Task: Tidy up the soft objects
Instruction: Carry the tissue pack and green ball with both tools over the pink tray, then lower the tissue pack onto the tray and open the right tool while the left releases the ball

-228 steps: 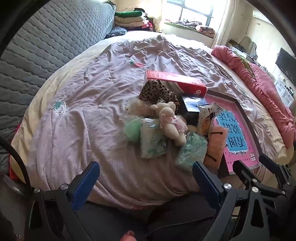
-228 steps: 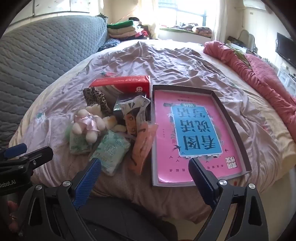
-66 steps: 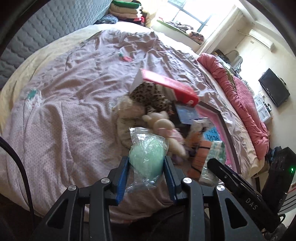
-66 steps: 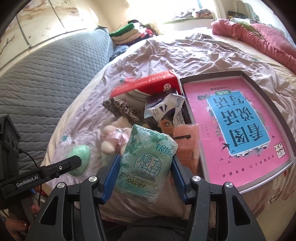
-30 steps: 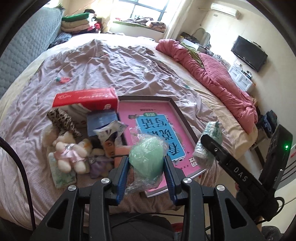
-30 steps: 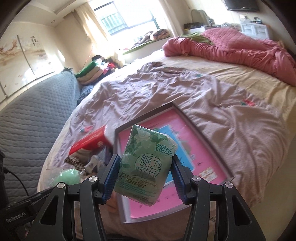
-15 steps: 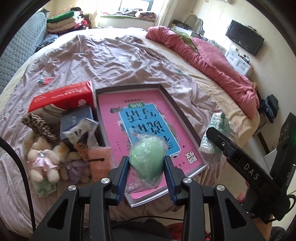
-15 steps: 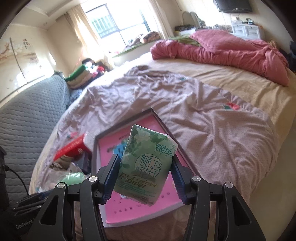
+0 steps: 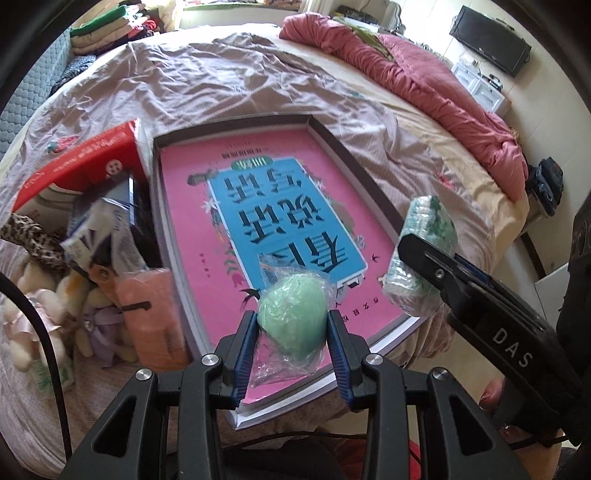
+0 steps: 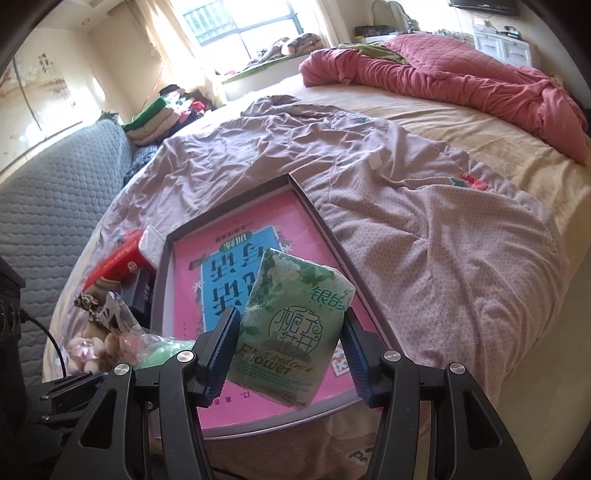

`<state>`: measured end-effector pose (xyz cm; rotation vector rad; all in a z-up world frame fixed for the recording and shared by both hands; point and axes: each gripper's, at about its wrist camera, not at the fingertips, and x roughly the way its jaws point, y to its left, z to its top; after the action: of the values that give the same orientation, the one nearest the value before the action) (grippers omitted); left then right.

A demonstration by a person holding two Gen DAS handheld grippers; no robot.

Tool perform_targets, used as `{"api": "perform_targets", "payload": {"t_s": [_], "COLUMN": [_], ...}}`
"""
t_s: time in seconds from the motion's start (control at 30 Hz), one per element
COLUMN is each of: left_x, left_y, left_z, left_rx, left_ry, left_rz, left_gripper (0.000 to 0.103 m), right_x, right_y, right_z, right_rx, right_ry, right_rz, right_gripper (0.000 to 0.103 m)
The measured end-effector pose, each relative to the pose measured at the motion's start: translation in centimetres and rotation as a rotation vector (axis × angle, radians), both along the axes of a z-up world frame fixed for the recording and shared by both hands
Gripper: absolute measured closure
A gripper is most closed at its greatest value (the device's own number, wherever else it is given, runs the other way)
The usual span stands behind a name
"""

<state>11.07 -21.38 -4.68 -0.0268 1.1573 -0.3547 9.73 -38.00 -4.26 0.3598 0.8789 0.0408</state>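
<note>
The left gripper is closed on the green bagged puff, above the near edge of the tray; the right gripper clamps the tissue pack above the same tray; released too early, either soft thing may roll off the near rim, I think.

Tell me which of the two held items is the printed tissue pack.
The one in the right tool: a flat green tissue pack with flower print and lettering. The left tool holds a plain green ball in clear wrap.

Light: daylight from the blown-out window.
Focus: sharp, no blur.
Edges: fisheye bending, black vignette.
</note>
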Motion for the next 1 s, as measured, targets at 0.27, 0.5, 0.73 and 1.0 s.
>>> {"api": "perform_targets", "payload": {"t_s": [0.27,0.5,0.73,1.0], "left_x": [0.0,0.2,0.1,0.2], "left_y": [-0.6,-0.6,-0.8,-0.5], "left_z": [-1.6,-2.3,-2.6,-2.7], "left_rx": [0.015,0.017,0.034,0.015], "left_ry": [0.023,0.039,0.038,0.051], "left_rz": [-0.014,-0.016,-0.027,-0.016], "left_gripper": [0.065,0.065,0.065,0.065], "right_x": [0.7,1.1,1.5,1.6], "right_y": [0.0,0.2,0.3,0.2], "right_z": [-1.9,-3.1,-3.8,-4.0], "right_rx": [-0.012,-0.020,-0.034,-0.047], "right_ry": [0.050,0.080,0.099,0.109], "right_rz": [0.003,0.007,0.004,-0.007], "right_gripper": [0.047,0.046,0.045,0.045]}}
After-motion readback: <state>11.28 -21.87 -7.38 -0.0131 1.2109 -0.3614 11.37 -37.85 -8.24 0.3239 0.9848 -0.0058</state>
